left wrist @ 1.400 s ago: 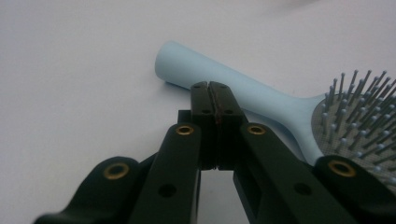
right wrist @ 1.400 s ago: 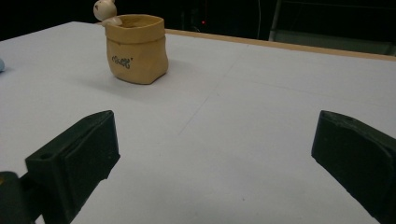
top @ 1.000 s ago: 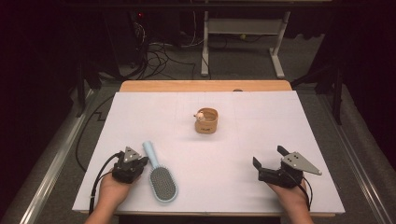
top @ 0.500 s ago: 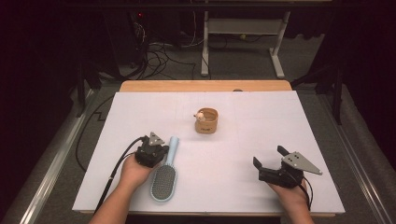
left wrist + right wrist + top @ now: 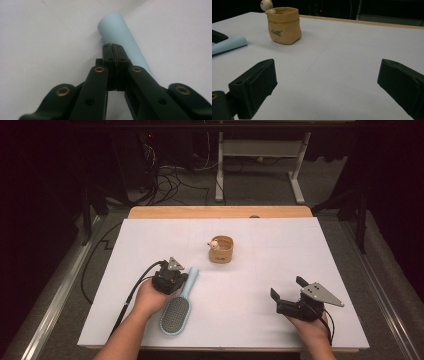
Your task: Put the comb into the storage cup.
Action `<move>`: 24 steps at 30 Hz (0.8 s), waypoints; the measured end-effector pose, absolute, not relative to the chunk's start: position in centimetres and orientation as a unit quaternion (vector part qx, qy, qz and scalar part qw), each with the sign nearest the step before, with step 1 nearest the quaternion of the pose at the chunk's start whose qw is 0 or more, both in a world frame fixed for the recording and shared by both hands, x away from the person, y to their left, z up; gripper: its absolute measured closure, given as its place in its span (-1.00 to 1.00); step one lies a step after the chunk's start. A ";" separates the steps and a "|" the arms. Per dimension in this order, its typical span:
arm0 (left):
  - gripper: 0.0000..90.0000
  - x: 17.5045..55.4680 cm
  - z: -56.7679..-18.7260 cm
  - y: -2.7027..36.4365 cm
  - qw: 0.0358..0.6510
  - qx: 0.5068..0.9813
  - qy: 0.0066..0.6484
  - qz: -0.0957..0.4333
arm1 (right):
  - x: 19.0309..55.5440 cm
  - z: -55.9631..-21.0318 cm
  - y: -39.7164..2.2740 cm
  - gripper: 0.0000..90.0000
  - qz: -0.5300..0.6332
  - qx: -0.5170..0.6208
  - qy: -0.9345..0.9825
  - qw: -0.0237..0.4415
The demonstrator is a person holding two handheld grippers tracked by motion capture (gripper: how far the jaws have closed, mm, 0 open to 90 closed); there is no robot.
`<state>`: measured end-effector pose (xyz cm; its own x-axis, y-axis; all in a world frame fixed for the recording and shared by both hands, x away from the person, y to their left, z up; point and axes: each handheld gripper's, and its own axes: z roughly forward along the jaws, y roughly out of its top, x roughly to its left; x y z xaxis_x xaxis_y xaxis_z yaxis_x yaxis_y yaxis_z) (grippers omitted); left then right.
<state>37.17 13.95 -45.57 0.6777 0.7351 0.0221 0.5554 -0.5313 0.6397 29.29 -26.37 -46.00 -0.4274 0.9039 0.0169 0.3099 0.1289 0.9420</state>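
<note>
Your left gripper (image 5: pixel 180 279), jaws closed on nothing, rests just beside the handle of the pale blue hairbrush (image 5: pixel 178 306) lying on the white table (image 5: pixel 250 320), while your right gripper (image 5: pixel 285 296) sits well apart with jaws spread wide, a small tan pot (image 5: pixel 221 249) beyond both.

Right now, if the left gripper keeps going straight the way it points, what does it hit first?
Probably the light blue hairbrush handle: the left gripper has its fingers shut just over it, though contact is unclear.
</note>
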 end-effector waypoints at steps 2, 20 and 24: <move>1.00 37.2 -45.5 13.5 0.307 0.865 0.370 0.145 | 29.3 -46.0 -26.4 -0.93 0.491 0.442 0.688 0.301; 1.00 37.1 -44.6 11.8 0.309 0.872 0.342 0.163 | 29.3 -46.0 -26.5 -0.92 0.494 0.442 0.686 0.299; 0.99 36.4 -44.0 13.2 0.330 0.860 0.352 0.167 | 29.3 -46.0 -26.5 -0.92 0.495 0.443 0.685 0.300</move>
<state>36.40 13.21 -43.98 0.6970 0.7150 0.0540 0.4951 -0.5344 0.6851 29.27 -26.53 -46.02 -0.4271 0.9038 0.0282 0.3100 0.1170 0.9435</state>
